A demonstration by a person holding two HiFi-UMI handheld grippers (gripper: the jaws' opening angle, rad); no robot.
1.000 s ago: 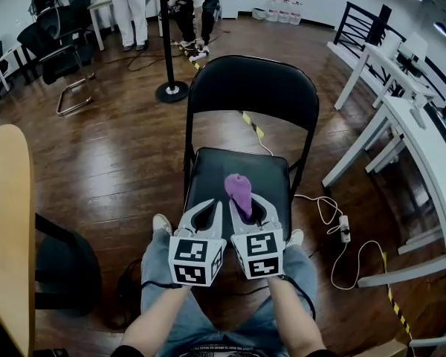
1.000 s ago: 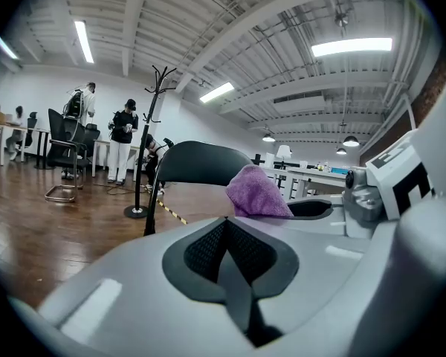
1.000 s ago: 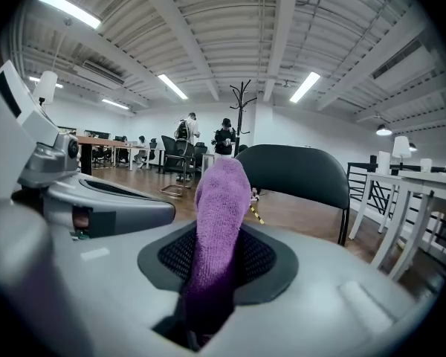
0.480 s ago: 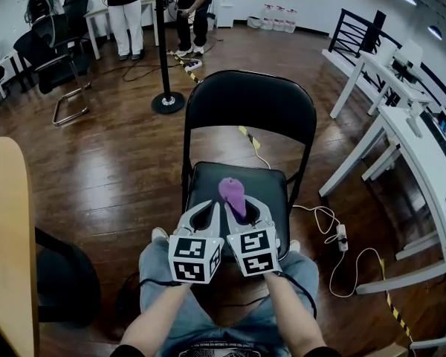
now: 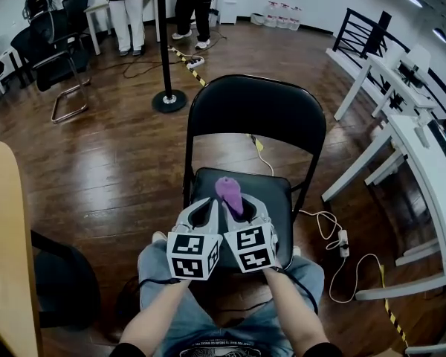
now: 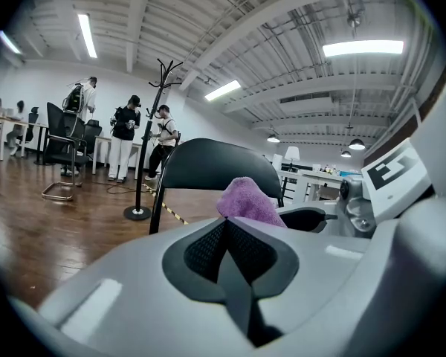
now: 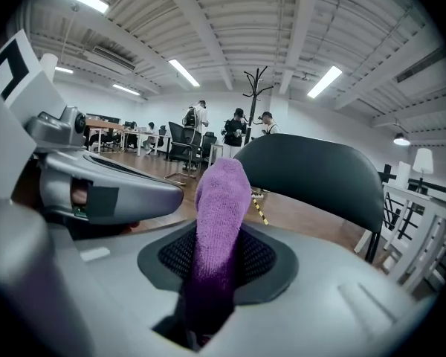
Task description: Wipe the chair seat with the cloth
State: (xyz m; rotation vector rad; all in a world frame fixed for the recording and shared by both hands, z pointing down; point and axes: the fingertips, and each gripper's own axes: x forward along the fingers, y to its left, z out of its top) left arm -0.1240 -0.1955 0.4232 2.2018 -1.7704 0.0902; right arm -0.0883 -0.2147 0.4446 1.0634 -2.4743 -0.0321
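Now, right gripper (image 5: 240, 205) clamped tight on the cloth (image 5: 227, 187) over the seat (image 5: 279, 192) — left gripper (image 5: 206, 208) beside it, jaws together, empty.

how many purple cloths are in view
1. The purple terry cloth is clamped in the jaws of the right gripper, held over the black folding chair's padded seat. None other shows, though part of the seat is hidden.
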